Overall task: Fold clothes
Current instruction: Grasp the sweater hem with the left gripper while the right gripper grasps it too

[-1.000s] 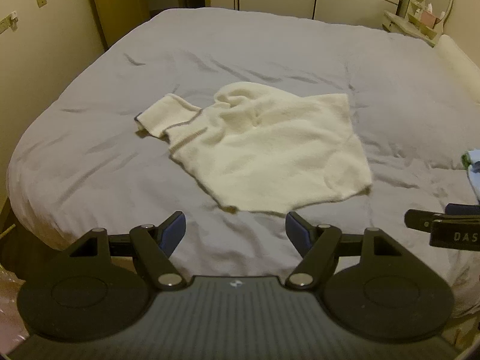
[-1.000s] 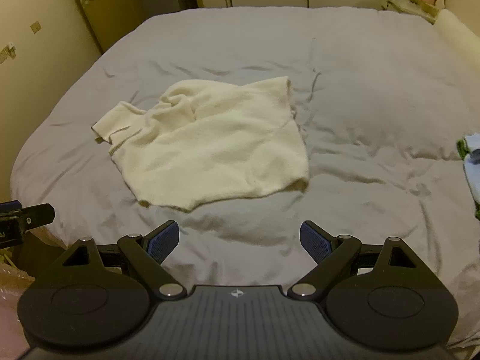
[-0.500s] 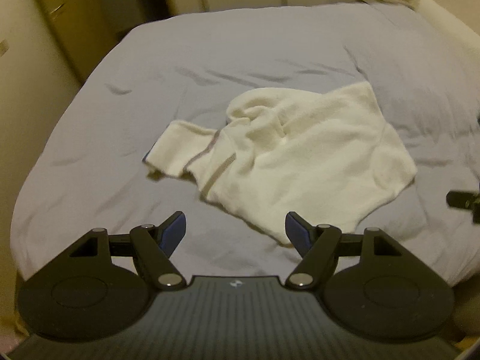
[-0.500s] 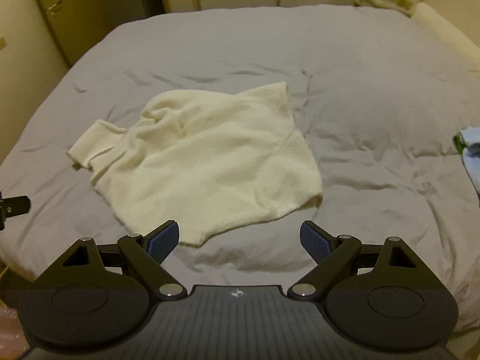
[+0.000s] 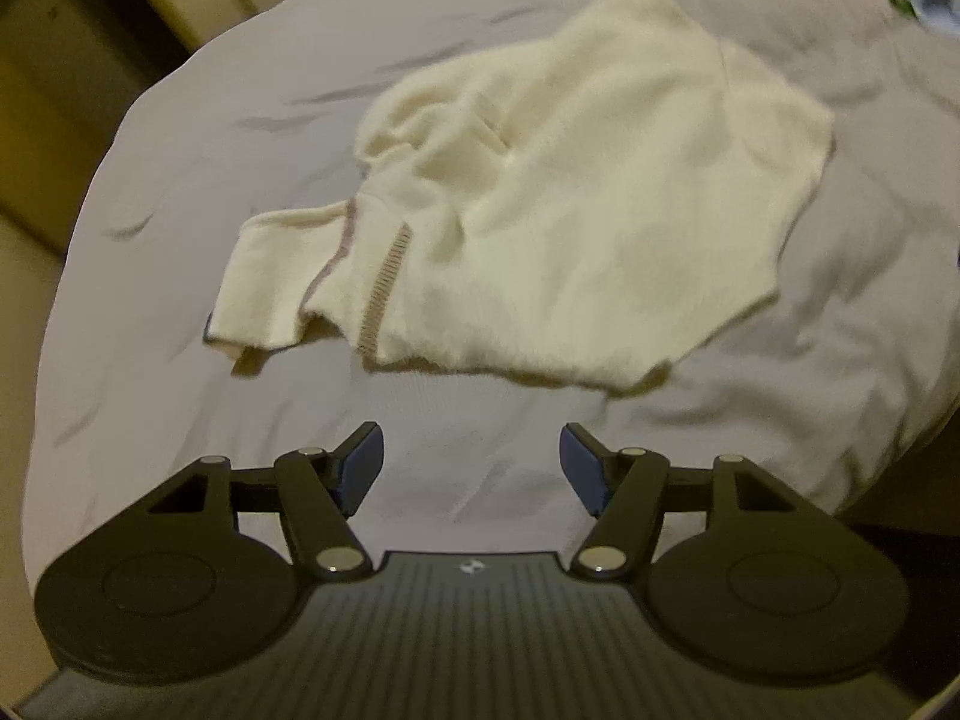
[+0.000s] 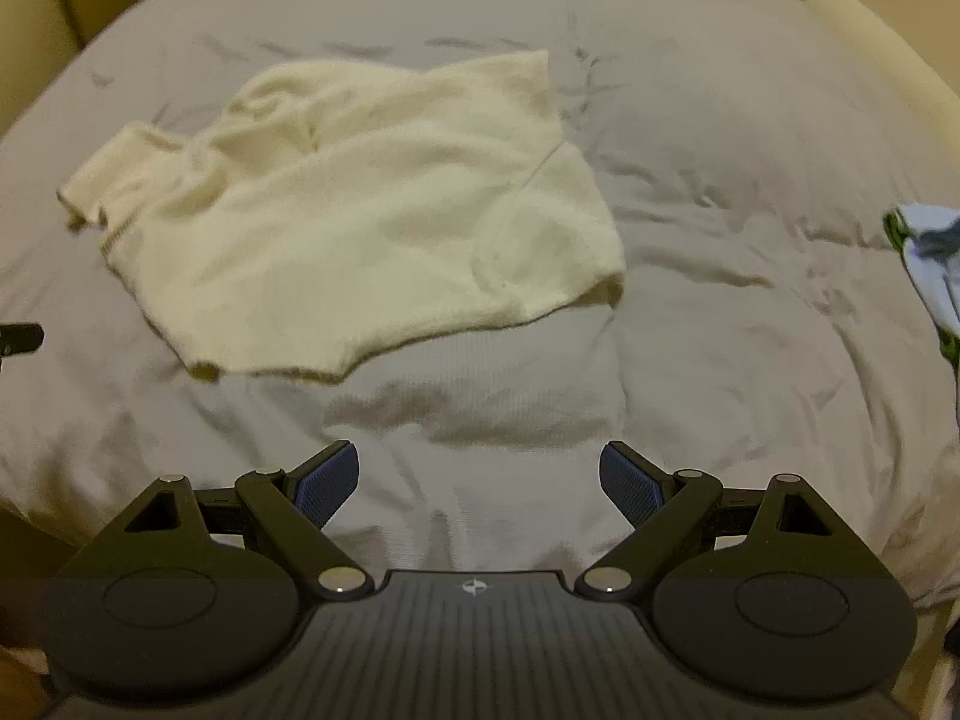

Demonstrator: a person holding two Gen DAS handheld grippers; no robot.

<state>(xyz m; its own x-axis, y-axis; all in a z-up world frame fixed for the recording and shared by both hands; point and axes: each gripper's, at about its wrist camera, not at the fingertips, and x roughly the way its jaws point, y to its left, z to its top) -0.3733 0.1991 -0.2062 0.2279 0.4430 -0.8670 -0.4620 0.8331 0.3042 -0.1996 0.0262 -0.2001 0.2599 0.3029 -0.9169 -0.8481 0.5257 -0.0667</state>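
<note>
Sweater: lies crumpled on the grey bed.
Blue cloth: at the bed's edge, far away.
Left gripper: empty, closing.
Right gripper: empty, closing.

The left tool is matte black, with two round discs, silver pivot screws, angled link arms and dark blue pads. A ribbed grey panel carries a small white emblem. The right tool looks the same, its blue pads finely textured.
</note>
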